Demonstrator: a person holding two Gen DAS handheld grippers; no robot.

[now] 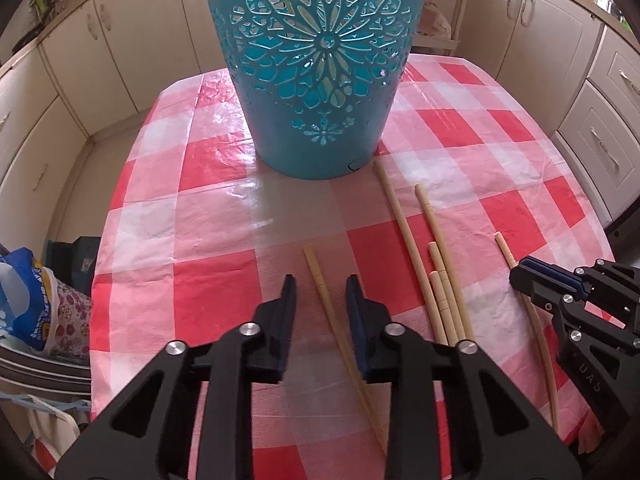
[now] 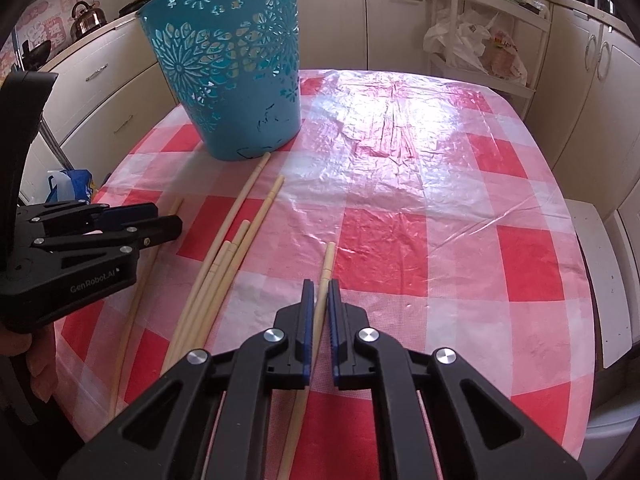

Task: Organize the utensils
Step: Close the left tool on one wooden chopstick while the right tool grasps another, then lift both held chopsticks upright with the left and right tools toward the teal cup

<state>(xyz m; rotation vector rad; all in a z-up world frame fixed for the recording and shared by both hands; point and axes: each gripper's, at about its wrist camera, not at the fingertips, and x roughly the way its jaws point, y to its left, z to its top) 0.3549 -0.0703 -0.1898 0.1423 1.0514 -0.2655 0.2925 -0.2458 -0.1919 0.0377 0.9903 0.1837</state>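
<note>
Chopsticks lie loose on the checked tablecloth (image 2: 400, 240), in front of the teal basket (image 2: 228, 68). The right gripper (image 2: 321, 294) is clamped on one chopstick (image 2: 327, 260) near its upper end. The left gripper (image 1: 320, 292) straddles another chopstick (image 1: 320, 280), jaws narrow; whether its pads touch appears doubtful. Judgement: the sticks are light, stiff, smooth and prone to roll or pivot; grip nearer mid-length.
</note>
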